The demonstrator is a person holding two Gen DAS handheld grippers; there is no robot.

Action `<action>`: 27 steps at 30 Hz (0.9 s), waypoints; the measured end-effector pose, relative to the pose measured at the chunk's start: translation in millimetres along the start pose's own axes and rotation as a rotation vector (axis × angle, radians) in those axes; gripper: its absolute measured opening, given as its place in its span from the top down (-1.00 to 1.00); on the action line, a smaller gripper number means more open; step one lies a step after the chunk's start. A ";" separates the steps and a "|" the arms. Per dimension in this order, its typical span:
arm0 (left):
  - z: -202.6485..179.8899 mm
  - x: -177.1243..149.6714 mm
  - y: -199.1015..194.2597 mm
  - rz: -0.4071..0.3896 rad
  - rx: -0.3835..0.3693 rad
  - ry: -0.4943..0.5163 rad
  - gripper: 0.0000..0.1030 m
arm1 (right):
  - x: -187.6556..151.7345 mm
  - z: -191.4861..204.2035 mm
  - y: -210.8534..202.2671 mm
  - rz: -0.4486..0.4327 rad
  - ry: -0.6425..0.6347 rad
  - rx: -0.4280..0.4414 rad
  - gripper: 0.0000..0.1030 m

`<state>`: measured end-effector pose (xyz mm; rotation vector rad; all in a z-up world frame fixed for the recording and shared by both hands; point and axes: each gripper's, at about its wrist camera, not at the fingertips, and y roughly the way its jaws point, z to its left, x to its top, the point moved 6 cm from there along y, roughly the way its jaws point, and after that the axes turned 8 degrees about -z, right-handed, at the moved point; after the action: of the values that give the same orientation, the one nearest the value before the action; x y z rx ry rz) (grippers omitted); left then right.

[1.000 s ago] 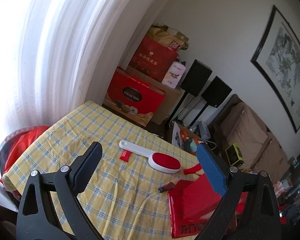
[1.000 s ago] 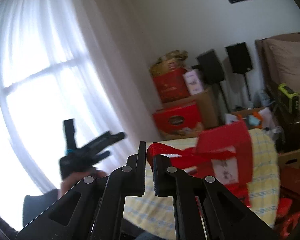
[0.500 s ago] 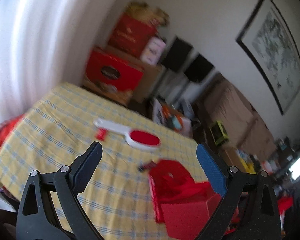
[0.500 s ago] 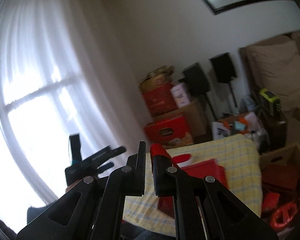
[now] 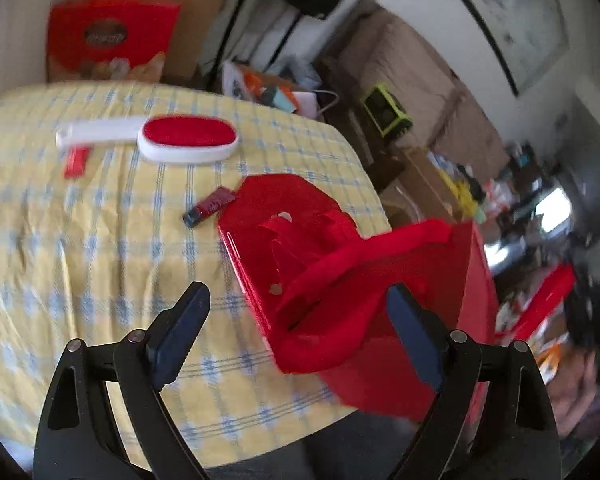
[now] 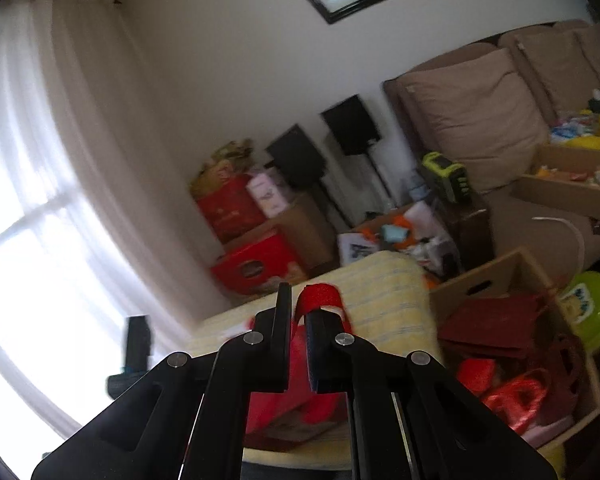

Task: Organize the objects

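Note:
A red gift bag [image 5: 340,264] stands open at the right edge of the yellow checked table [image 5: 80,240], its ribbon handles drooping over the mouth. My left gripper [image 5: 300,312] is open and empty, just in front of the bag. My right gripper [image 6: 298,312] is shut on the bag's red ribbon handle [image 6: 320,294], with the bag [image 6: 296,392] hanging below its fingers. On the table lie a white lint brush with a red pad [image 5: 188,138], a small red packet [image 5: 75,162] and a dark red tube [image 5: 208,212].
Beyond the table are red gift boxes on cardboard cartons [image 5: 108,36], two black speakers [image 6: 352,124] and a brown sofa [image 6: 480,120]. A cardboard box with red bags [image 6: 512,320] stands on the floor to the right. White curtains [image 6: 40,200] cover the window.
My left gripper has swung down and right, close to the bag's open mouth. My right gripper still holds the handle, and its view has turned further toward the sofa.

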<state>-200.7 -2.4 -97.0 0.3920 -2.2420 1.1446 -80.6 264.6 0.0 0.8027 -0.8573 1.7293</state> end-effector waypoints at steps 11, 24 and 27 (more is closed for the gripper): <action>-5.0 -19.8 1.1 0.020 -0.016 0.209 -0.74 | -5.5 -18.6 5.1 0.017 0.023 -0.017 0.87; 10.6 -3.6 25.4 -0.093 0.208 0.184 0.46 | -8.5 -11.6 6.5 0.027 0.014 -0.027 0.87; 26.5 6.5 21.4 -0.138 0.376 0.140 0.92 | -10.0 -10.6 6.7 0.032 0.012 -0.030 0.87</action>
<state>-226.2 -11.2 -118.8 0.5872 -1.8470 1.4717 -85.6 267.0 -15.1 0.7612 -0.8901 1.7441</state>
